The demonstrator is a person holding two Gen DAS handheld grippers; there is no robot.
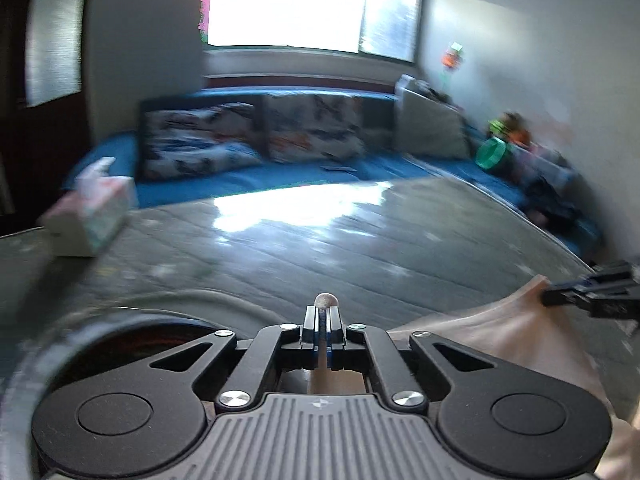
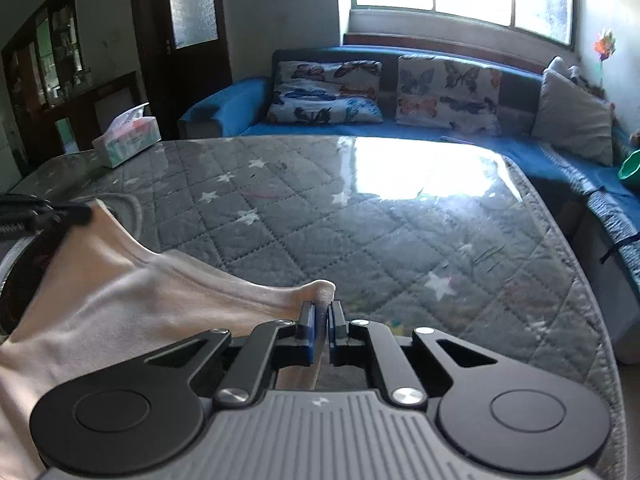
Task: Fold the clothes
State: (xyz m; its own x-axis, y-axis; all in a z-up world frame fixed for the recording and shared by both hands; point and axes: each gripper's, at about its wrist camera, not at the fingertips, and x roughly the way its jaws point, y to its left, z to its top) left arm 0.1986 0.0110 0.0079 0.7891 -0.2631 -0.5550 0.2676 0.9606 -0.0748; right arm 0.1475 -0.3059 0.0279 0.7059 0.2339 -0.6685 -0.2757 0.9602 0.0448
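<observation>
Pale pink garment [image 2: 120,300] lifted by two pinched corners above the quilted table cover [image 2: 360,232].

My right gripper [image 2: 321,320] and left gripper [image 1: 322,320] each clamp a nub of its edge, stretching the cloth taut between them so I judge it can be laid flat; the tissue box [image 2: 128,136] sits well clear.
</observation>
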